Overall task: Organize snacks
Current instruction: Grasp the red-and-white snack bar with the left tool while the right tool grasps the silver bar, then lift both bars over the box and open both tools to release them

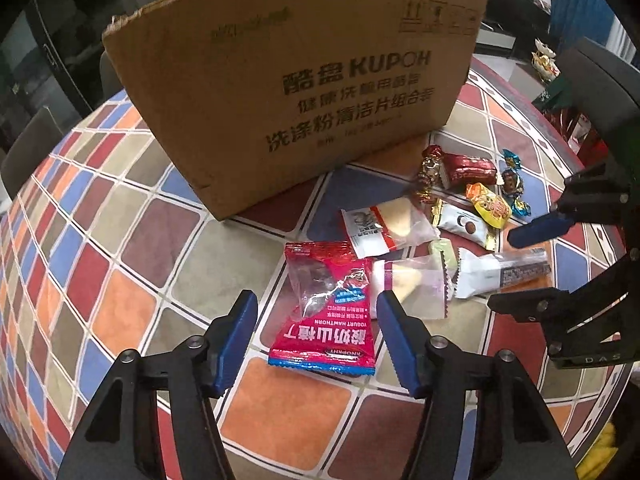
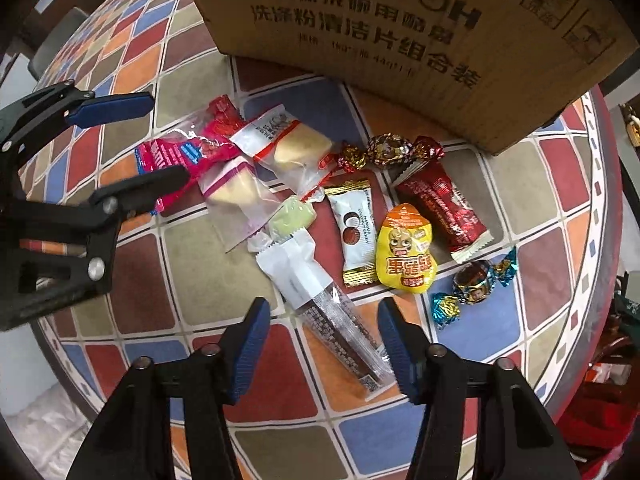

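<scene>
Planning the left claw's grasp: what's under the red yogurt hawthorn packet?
The red yogurt hawthorn packet lies flat on the tiled tablecloth. Its right edge touches or slightly overlaps a clear-wrapped pastry; which lies on top is unclear. Anything beneath the packet is covered.

Home dining room; tiled table (image 1: 120,280), chairs (image 1: 36,148)

Lying flat in a loose cluster near the table's edge, just before a tall open cardboard box (image 1: 296,80): red yogurt-hawthorn packet (image 1: 326,308), yellow pouch (image 2: 404,252), dark-red bar (image 2: 444,210), long clear-and-white stick (image 2: 320,300), blue-foil candy (image 2: 474,284).
</scene>
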The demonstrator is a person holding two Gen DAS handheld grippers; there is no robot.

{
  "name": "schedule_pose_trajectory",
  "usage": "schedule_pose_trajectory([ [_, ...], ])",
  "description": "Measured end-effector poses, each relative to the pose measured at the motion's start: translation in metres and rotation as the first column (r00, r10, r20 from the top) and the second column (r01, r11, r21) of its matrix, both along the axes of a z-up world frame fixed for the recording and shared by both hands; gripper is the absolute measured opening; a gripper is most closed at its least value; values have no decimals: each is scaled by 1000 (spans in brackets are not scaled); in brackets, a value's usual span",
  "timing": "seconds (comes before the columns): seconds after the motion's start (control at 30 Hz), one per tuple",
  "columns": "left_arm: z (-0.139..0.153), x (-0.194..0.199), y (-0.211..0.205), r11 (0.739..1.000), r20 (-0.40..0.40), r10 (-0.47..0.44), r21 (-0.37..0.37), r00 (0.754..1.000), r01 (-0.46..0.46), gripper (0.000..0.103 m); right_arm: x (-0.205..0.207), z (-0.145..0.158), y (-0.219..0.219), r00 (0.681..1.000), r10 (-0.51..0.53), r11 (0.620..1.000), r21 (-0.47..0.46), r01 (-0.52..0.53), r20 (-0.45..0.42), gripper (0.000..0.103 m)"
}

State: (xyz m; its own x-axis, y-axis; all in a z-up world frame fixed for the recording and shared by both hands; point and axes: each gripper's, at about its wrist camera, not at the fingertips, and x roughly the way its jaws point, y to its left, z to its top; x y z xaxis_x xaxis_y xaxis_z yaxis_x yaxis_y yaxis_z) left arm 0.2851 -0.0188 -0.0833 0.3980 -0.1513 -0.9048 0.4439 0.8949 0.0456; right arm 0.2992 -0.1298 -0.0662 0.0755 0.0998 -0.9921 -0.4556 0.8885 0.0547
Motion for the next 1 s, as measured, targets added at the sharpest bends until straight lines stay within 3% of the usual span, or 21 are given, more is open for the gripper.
schedule_pose_trajectory([
  [0.23,-13,5,-4,1000,-42,-5,-18,999,4,59,5,-7,2,1000,-9,1000,14,9,-9,46],
  [0.33,-15,5,-5,999,-53,-7,-35,999,6,48,7,-8,2,1000,-6,1000,24,6,-9,43],
  [0.37,-15,4,-5,1000,-45,-3,-28,999,2,39,8,-9,3,1000,-7,1000,27,7,-7,41],
  [0.6,-11,-11,-2,999,-32,19,-41,999,-21,33,3,-9,-2,999,-21,999,31,20,34,27],
  [1.0,27,-50,-5,994,98,54,-101,994,-44,31,-25,6,-22,997,-52,992,118,44,59,21],
])
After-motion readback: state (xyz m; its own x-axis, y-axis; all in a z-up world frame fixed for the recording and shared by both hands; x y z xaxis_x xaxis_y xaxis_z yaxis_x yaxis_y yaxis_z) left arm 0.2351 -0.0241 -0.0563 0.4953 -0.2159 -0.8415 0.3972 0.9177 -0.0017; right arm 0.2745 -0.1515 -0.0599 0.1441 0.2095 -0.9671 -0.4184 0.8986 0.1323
